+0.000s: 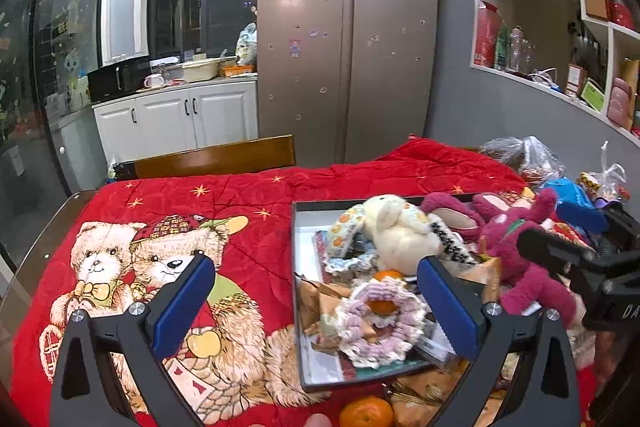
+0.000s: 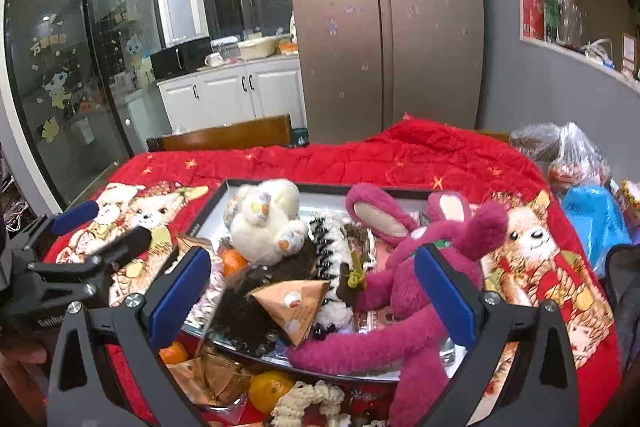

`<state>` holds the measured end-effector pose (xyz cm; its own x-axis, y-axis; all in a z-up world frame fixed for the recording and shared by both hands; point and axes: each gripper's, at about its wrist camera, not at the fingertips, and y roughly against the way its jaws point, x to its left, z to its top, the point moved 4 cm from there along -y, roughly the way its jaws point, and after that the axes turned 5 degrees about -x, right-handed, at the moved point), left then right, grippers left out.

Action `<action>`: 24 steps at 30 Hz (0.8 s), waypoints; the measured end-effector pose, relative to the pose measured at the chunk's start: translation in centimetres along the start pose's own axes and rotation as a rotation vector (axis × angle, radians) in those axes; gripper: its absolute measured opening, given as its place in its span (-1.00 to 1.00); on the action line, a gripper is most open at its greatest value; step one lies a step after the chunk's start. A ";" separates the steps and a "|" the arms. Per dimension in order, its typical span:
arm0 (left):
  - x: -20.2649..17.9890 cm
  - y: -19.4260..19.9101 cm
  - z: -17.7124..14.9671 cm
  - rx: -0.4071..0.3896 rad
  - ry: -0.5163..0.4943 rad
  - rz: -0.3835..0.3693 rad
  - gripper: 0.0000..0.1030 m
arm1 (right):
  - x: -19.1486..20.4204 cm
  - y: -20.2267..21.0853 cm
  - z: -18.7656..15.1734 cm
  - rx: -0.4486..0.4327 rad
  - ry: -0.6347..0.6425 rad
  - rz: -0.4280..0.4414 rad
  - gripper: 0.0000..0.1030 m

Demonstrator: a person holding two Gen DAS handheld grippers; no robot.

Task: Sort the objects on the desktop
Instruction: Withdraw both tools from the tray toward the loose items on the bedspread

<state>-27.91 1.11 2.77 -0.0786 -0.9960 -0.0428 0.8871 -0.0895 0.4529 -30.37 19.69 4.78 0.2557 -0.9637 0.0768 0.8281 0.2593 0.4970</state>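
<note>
A dark-rimmed tray (image 1: pixel 297 291) (image 2: pixel 224 191) sits on the red bear-print blanket, heaped with things. On it lie a white plush toy (image 1: pixel 400 231) (image 2: pixel 266 223), a magenta plush bear (image 1: pixel 516 255) (image 2: pixel 416 287), a pink crocheted ring (image 1: pixel 380 319) around an orange, a brown paper wedge (image 2: pixel 298 303) and black-and-white knit pieces (image 2: pixel 328 247). My left gripper (image 1: pixel 316 303) is open and empty, above the tray's left part. My right gripper (image 2: pixel 312 299) is open and empty, over the tray's middle, with the magenta bear beside its right finger.
Loose oranges (image 1: pixel 366 411) (image 2: pixel 270 389) and gold wrappers lie at the tray's near edge. Plastic bags (image 1: pixel 524 159) (image 2: pixel 576 159) and a blue bag (image 2: pixel 592 219) crowd the right side. A wooden chair back (image 1: pixel 216 157) stands at the table's far edge, with a fridge behind.
</note>
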 end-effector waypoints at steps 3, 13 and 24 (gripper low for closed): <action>-0.2 1.5 -0.1 0.002 0.026 -0.023 1.00 | 0.3 2.1 0.8 -0.039 0.014 -0.007 1.00; -1.7 7.0 -2.9 0.000 0.049 -0.092 1.00 | 0.9 9.6 -1.0 -0.133 0.040 -0.031 1.00; -2.4 4.7 -7.9 0.111 0.014 -0.070 1.00 | 0.1 7.4 -7.8 -0.014 -0.015 0.069 1.00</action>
<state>-19.90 3.14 -2.06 -0.1320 -0.9872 -0.0896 0.8236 -0.1595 0.5443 -20.32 22.03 1.78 0.3047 -0.9445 0.1230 0.8157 0.3255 0.4783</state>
